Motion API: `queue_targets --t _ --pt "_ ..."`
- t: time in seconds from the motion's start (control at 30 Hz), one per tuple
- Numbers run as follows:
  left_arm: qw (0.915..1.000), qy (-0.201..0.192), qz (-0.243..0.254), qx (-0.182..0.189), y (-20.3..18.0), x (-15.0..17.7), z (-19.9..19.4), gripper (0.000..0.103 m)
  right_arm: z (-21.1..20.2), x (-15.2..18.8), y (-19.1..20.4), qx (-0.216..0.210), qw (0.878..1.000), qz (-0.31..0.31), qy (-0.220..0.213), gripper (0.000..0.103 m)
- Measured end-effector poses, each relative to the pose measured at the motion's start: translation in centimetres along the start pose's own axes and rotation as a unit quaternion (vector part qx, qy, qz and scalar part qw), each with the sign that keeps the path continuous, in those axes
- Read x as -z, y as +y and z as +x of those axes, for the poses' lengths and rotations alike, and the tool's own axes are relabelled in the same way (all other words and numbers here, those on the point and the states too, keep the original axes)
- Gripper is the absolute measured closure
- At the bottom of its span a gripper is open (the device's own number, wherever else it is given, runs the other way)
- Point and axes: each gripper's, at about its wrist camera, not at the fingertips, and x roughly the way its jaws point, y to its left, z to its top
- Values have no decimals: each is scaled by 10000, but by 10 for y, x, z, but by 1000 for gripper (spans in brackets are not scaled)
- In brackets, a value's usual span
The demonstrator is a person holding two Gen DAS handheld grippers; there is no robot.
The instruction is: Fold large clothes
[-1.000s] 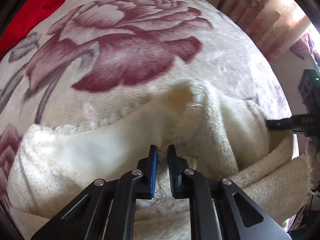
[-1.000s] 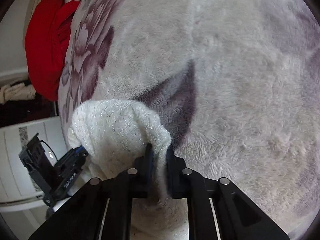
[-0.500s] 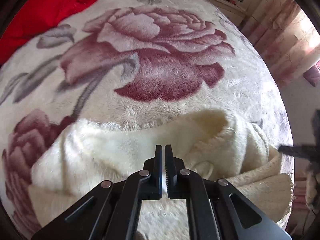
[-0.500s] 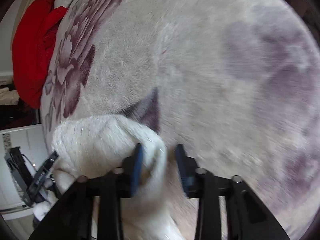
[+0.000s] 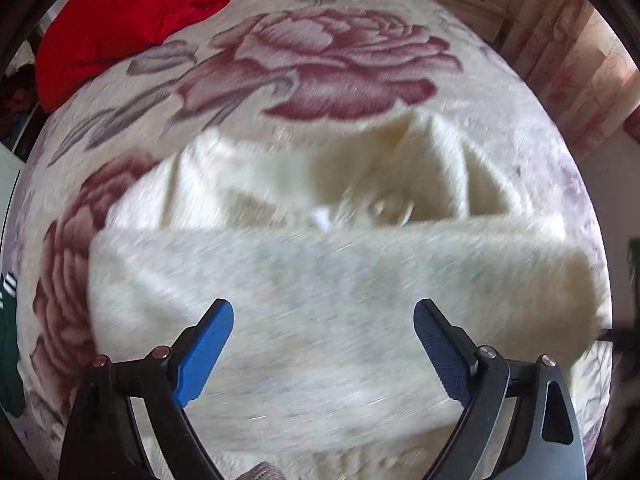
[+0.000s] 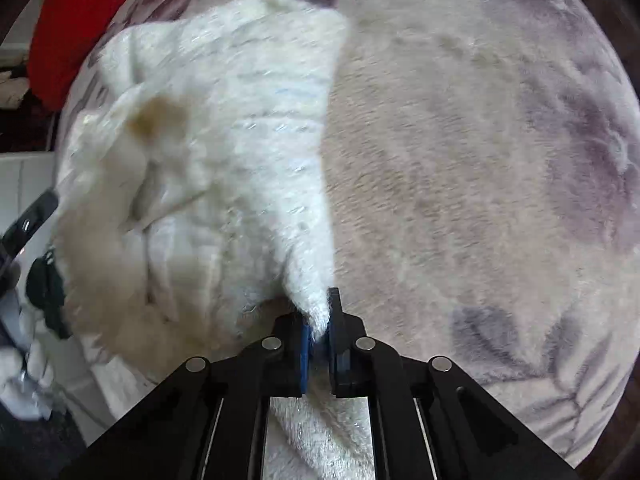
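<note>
A cream fuzzy garment (image 5: 320, 288) lies bunched on the floral blanket (image 5: 328, 56), with a wide folded band across its near side. My left gripper (image 5: 324, 320) hangs above that band. Its jaws are opening and stand wide apart, and the blue pads (image 5: 210, 340) touch nothing. In the right wrist view the same garment (image 6: 224, 140) stretches up and to the left. My right gripper (image 6: 318, 322) is shut on a narrow tip of its edge. Both views are blurred by motion.
A red cloth (image 5: 132, 12) is heaped at the blanket's far left corner and shows again as red cloth (image 6: 68, 20). Pink curtains (image 5: 580, 72) hang at the right. Bare blanket (image 6: 480, 180) spreads to the right of the garment. White furniture (image 6: 24, 176) stands beyond the bed's left edge.
My left gripper let go of the garment, opened wide and rose. My right gripper opened briefly, then shut on the garment's edge and pulled it across; the garment now lies more spread.
</note>
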Motion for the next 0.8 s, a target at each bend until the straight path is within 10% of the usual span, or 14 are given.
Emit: queue_targets --t 0.17,0.27,0.43,0.57,0.8 --pt "9995 59 -298 78 22 22 -12 11 1 9 -16 -16 9996 284 67 95" --pt "9988 -68 -437 188 35 38 -34 11 -27 27 -12 332 9991 240 124 59" --pt "9954 103 -734 600 51 77 -57 11 -55 120 -20 556 9974 -114 443 53" --pt "9965 337 -514 574 44 115 -60 11 -12 205 -65 1592 9807 28 1137 53" --pt "9948 633 121 793 -16 186 -75 11 -88 248 -82 383 9921 1192 112 40"
